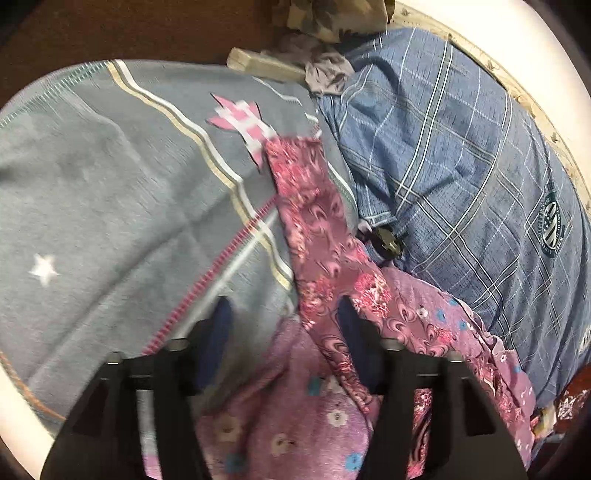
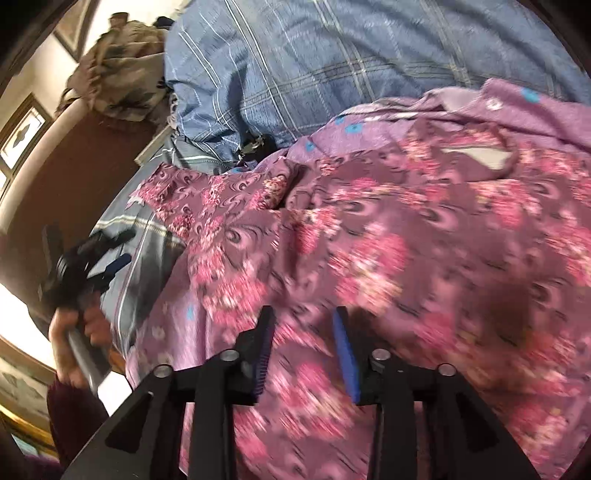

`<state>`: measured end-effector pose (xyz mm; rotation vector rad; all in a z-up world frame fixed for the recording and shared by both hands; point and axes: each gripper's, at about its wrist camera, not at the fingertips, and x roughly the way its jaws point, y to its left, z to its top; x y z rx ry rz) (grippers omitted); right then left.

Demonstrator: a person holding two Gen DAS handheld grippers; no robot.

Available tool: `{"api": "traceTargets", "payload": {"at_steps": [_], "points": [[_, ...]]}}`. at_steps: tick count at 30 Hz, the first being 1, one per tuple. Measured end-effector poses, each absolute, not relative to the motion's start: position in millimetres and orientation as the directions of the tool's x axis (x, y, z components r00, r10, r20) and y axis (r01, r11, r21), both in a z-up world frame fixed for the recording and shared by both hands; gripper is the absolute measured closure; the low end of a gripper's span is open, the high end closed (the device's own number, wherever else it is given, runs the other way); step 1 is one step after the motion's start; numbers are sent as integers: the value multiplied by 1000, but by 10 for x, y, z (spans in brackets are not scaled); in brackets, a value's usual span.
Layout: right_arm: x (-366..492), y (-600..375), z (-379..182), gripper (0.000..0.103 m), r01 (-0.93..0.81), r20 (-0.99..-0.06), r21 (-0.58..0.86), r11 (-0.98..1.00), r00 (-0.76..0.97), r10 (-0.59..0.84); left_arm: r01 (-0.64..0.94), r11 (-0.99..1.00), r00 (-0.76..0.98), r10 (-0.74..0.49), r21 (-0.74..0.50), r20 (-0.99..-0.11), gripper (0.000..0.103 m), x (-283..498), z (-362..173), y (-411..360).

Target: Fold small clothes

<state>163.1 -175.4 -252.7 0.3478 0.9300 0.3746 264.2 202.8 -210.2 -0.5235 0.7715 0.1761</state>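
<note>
A maroon-pink floral garment [image 1: 317,240] lies on the grey striped bedsheet [image 1: 110,184], one long narrow part stretched away from me. It rests on a lilac garment with small flowers [image 1: 288,424]. My left gripper [image 1: 284,325] is open just above the near end of that strip; the fabric runs beside its right finger [image 1: 351,325], not pinched. In the right wrist view the floral garment [image 2: 406,240] fills the frame over the lilac one [image 2: 517,103]. My right gripper [image 2: 304,332] hovers over it, jaws apart, nothing clamped. A hand [image 2: 74,321] holds the left gripper [image 2: 96,254] at far left.
A blue plaid quilt [image 1: 461,166] [image 2: 295,55] is bunched along the far side, with a black clip [image 1: 386,240] [image 2: 255,144] at its edge. A crumpled grey cloth [image 1: 328,70] and a patterned bundle [image 2: 122,74] lie by the brown headboard [image 1: 110,29].
</note>
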Motion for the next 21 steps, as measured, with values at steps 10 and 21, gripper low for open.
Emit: {"api": "traceTargets", "payload": {"at_steps": [10,21], "points": [[1423,-2072,-2653,66,-215,-660,439,872,582,475,-408,782,710,-53,-472,-702,20,3224,-2197,2193],[1421,-2049,-2645,66,-247,-651,450,858,567,505,-385,775,728,-79,-501,-681,77,3752,-2286,2163]]}}
